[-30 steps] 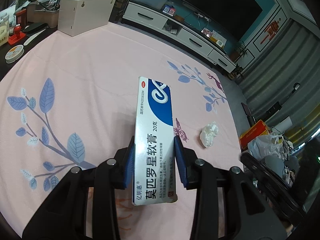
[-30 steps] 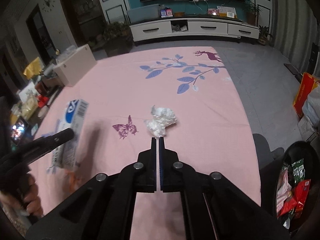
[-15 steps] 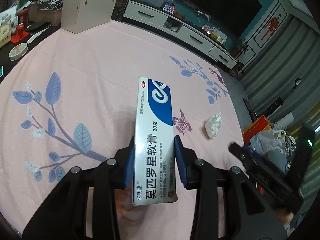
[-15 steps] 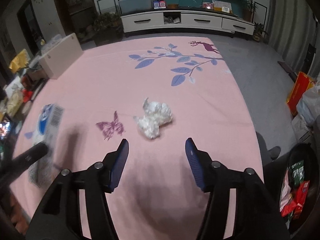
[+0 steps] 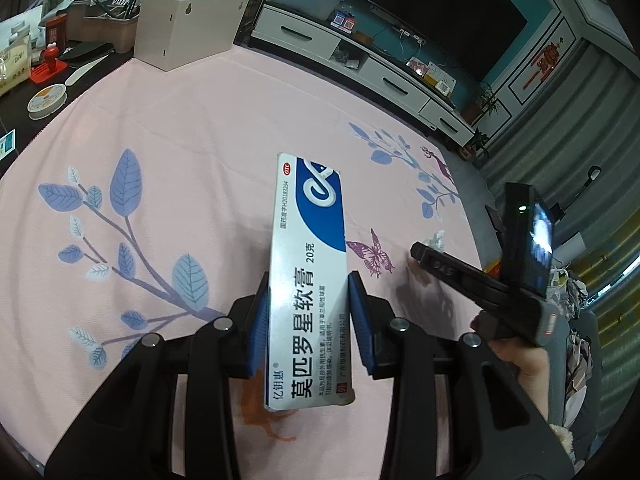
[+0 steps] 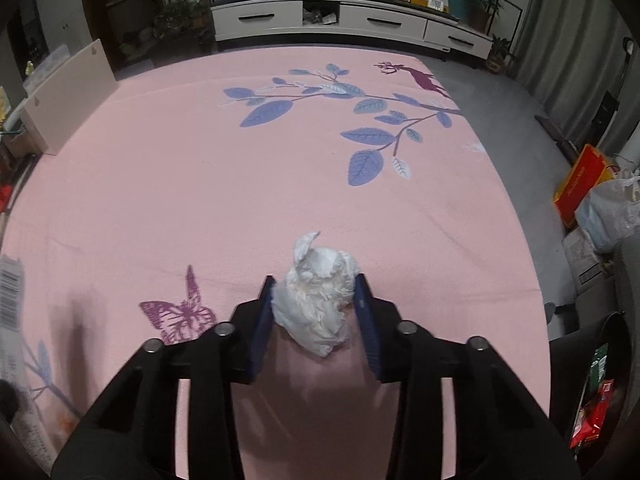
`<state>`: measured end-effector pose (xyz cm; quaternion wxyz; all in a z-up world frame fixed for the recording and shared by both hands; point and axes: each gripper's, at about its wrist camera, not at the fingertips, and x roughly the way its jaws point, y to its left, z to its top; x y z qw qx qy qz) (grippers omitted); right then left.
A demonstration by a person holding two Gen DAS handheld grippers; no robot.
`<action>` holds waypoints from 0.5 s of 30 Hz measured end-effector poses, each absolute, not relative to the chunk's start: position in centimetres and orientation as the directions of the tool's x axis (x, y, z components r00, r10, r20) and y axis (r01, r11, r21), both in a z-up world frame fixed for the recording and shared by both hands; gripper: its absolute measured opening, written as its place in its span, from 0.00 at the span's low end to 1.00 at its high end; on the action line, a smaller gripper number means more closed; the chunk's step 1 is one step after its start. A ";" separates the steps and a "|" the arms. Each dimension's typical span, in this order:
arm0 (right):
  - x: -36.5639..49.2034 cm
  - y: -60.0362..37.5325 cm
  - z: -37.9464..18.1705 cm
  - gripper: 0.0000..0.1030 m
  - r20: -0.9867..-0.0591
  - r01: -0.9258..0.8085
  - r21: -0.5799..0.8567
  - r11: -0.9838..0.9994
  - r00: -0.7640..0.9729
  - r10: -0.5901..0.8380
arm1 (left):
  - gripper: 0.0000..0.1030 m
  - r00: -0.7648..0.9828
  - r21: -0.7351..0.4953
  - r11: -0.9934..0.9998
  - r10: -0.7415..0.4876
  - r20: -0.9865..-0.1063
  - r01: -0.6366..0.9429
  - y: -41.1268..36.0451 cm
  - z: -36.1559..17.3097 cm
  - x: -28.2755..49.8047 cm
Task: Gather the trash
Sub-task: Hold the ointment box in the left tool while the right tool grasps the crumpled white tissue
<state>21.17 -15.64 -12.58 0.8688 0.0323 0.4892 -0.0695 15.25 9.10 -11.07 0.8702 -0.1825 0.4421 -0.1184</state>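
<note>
Printed on long white-and-blue cardboard ointment box (image 5: 308,280): "莫匹罗星软膏", "20克", "亿钥惠", red "OTC" oval; smaller print unreadable.

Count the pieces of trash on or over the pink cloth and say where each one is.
2. A medicine box is clamped in the left hand-held gripper above the cloth. A crumpled tissue lies on the cloth between the right hand-held gripper's open fingers. None seems hidden.

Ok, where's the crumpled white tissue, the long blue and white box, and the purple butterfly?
Crumpled white tissue (image 6: 318,300): right wrist view, middle of the wad.
Long blue and white cardboard box (image 5: 310,288): left wrist view, middle of its printed face.
Purple butterfly print (image 6: 178,314): right wrist view, on its wings.
</note>
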 end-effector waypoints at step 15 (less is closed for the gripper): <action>15.3 -17.7 -9.3 0.23 -0.807 0.093 0.120 0.988 0.589 0.043 | 0.36 0.580 -0.426 0.903 -0.374 -0.724 0.049 9.0 -11.3 15.5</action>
